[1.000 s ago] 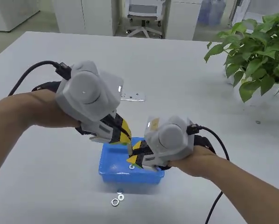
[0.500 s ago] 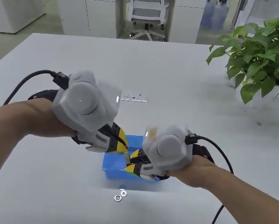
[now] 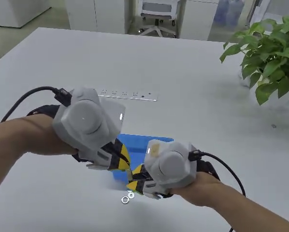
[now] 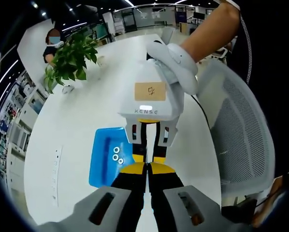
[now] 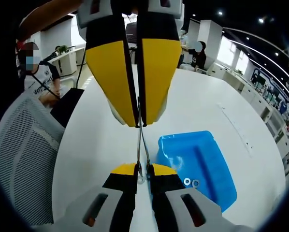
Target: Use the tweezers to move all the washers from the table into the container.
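Steel tweezers point(image 5: 141, 142), one pair, run between the two grippers. The right gripper point(image 5: 143, 173) has its yellow-tipped jaws pressed onto one end. The left gripper point(image 5: 138, 121) clamps the other end, at the top of the right gripper view. The tweezer arms lie close together. Their tips are hidden by the jaws, so I cannot tell whether they pinch anything. Just beside them sits one blue container point(image 5: 205, 154), and the left gripper view shows three washers point(image 4: 116, 155) inside it. Two loose washers point(image 3: 127, 198) lie side by side on the white table point(image 3: 183, 72), just in front of the container, near the right gripper.
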Tool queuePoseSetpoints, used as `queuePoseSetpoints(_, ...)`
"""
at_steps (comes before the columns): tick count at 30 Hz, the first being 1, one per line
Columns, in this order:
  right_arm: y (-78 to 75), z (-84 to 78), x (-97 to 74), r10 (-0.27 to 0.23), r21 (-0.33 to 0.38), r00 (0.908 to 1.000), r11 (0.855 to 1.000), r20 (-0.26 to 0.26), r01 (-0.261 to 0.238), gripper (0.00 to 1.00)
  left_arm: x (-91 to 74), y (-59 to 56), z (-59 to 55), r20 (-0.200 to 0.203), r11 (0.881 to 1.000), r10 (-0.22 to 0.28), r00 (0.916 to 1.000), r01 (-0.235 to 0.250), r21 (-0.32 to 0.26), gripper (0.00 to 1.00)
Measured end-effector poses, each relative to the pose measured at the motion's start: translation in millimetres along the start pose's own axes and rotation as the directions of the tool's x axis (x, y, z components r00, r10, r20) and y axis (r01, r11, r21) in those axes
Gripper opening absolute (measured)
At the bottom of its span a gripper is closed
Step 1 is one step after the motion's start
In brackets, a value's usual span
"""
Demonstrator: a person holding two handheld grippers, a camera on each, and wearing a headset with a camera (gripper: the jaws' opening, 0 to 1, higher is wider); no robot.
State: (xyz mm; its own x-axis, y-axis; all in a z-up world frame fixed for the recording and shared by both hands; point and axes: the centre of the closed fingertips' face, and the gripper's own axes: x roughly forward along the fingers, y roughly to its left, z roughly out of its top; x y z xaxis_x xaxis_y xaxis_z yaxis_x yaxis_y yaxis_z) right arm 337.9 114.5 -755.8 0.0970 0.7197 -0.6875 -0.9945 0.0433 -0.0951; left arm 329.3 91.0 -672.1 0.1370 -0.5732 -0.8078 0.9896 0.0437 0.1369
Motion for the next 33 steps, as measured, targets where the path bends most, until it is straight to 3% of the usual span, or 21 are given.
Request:
queuePoseSetpoints(19,20.1,-10.0,22.5,0.046,0.032,0.9989,0.998,0.001,-0.046,0.11,12.6,-16.5,-23.0,-0.015,0.999,-0.038,0.9992,0.038,-0.039,0.05)
queuePoseSetpoints(33,24.5,-17.7,29.7,0.063,0.047,0.998,0.997,-0.008,-0.063,0.12,22.4,-19.7,-29.2,-0.029,0.998,-0.057,0.998,0.056,-0.038,0.05)
